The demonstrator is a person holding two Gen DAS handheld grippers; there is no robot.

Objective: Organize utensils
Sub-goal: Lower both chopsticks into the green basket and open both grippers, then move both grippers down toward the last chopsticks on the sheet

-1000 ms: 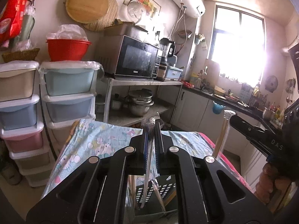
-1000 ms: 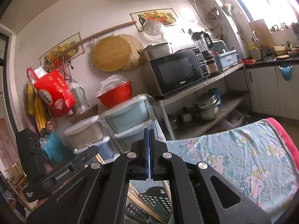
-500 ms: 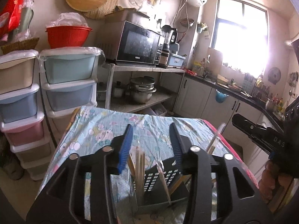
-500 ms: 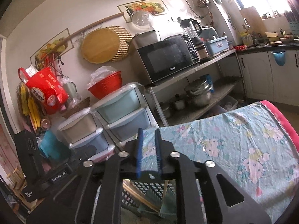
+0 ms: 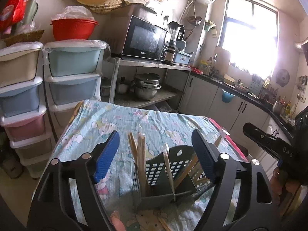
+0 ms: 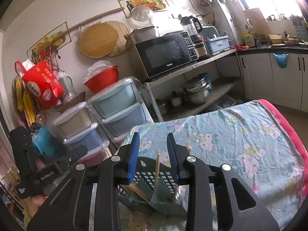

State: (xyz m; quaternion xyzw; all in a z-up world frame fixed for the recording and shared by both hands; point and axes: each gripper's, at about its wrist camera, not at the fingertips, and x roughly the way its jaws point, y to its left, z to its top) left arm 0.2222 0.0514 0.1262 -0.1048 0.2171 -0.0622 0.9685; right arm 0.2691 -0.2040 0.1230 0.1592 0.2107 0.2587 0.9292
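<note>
A dark green perforated utensil holder (image 5: 169, 171) stands on the blue patterned cloth. Several wooden chopsticks (image 5: 140, 159) stand in its compartments, one in a clear wrapper (image 5: 168, 169). My left gripper (image 5: 156, 150) is open and empty, its blue pads on either side above the holder. In the right wrist view the holder (image 6: 152, 181) sits below my right gripper (image 6: 153, 154), which is open and empty, with a chopstick (image 6: 157, 167) standing between its fingers. The right gripper body (image 5: 269, 142) shows at the right of the left wrist view.
The table wears a blue cartoon cloth (image 6: 240, 140) with a pink edge (image 6: 284, 127). Stacked plastic drawers (image 5: 73, 77) stand behind the table. A steel shelf holds a microwave (image 5: 146, 38) and pots (image 5: 147, 86). Loose chopsticks (image 5: 163, 224) lie on the cloth near the holder.
Both grippers have opened and let go of chopsticks, which now stand in the holder. Both have tilted down, so the holder shows more fully.
</note>
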